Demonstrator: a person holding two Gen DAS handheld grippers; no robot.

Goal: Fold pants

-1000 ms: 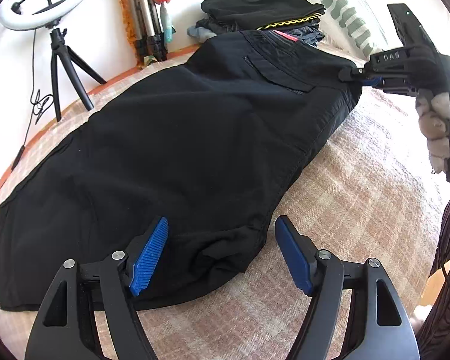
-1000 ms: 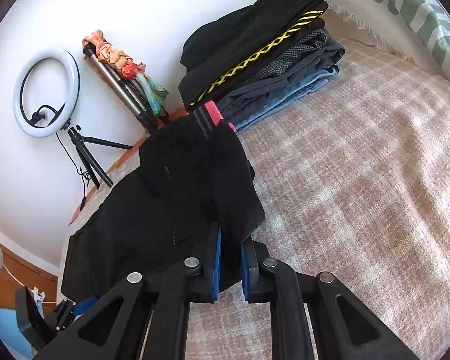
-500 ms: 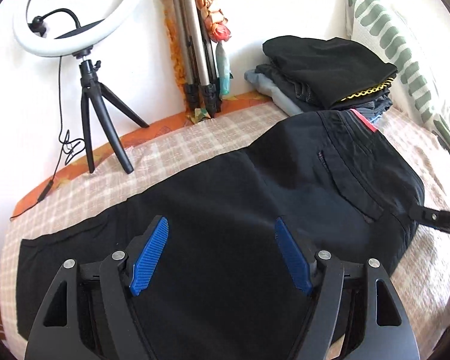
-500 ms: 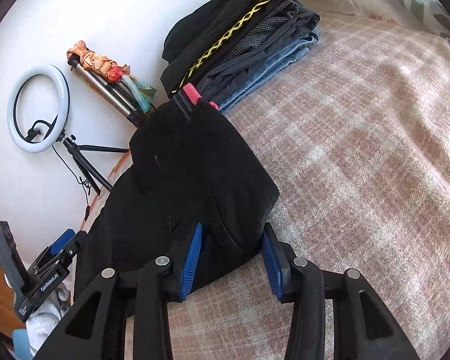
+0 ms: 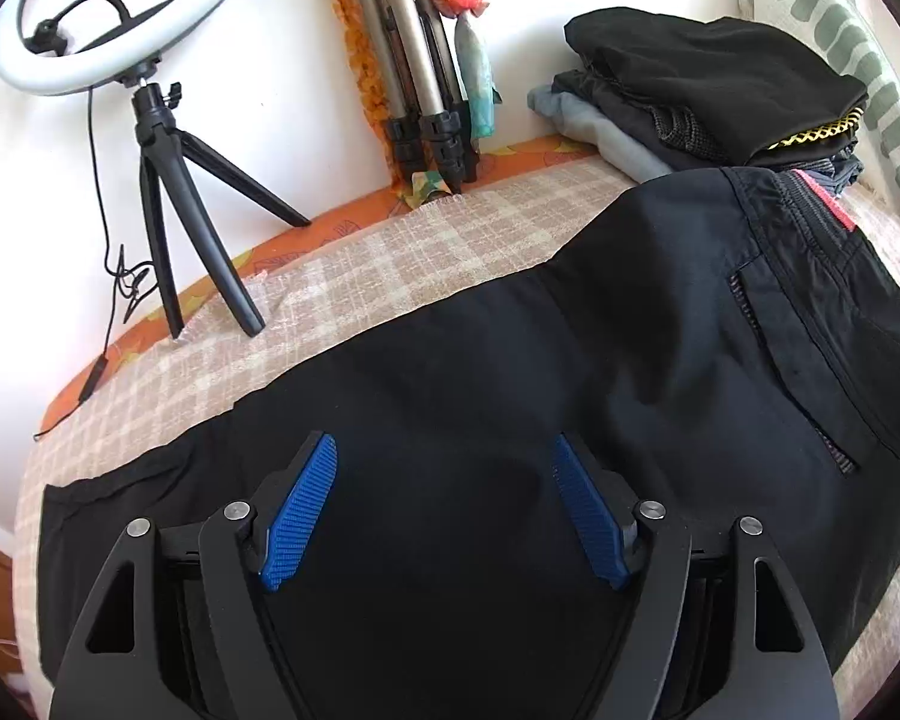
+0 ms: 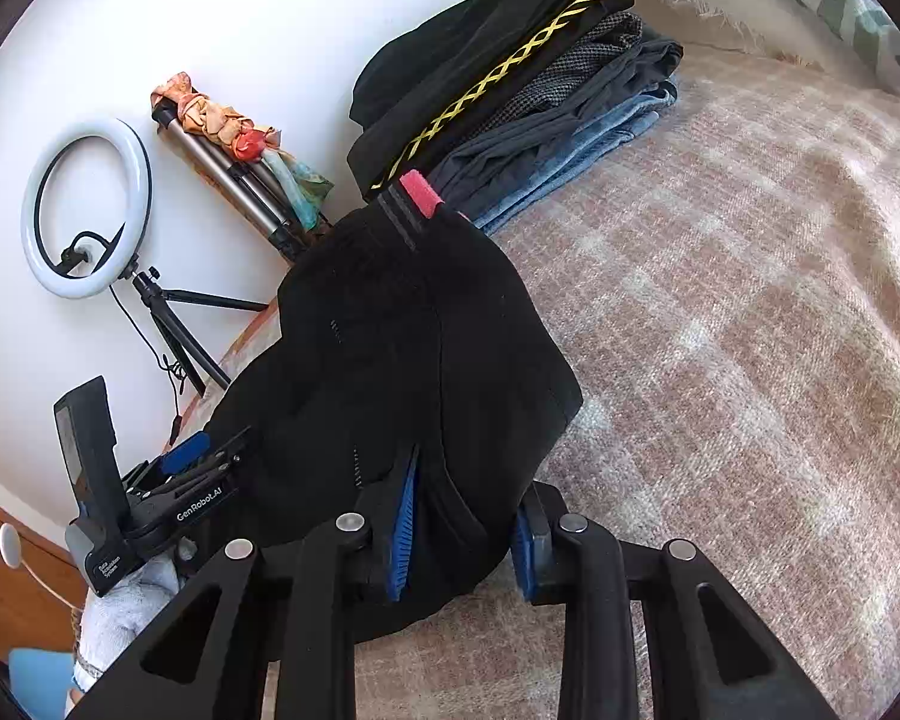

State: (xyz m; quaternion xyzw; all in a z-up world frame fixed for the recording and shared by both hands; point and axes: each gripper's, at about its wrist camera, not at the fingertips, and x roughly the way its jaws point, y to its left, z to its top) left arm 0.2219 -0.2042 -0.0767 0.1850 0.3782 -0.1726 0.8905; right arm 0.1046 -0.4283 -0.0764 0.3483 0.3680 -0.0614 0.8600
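Pants point(image 5: 510, 390) lie spread; only right wrist shows left gripper point(image 6: 180, 468).

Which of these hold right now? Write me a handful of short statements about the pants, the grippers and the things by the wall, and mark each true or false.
1. The black pants lie spread on the checked blanket. True.
2. The left gripper is clamped shut on the cloth. False: its jaws stand wide apart above the pants.
3. A ring light on a small tripod stands by the wall. True.
4. The stack of folded clothes is topped by a white towel. False: a black garment with yellow trim lies on top.
5. The right gripper is open, with an edge of the pants between its jaws. True.
6. The pants' waistband shows a green tab. False: the tab is red.
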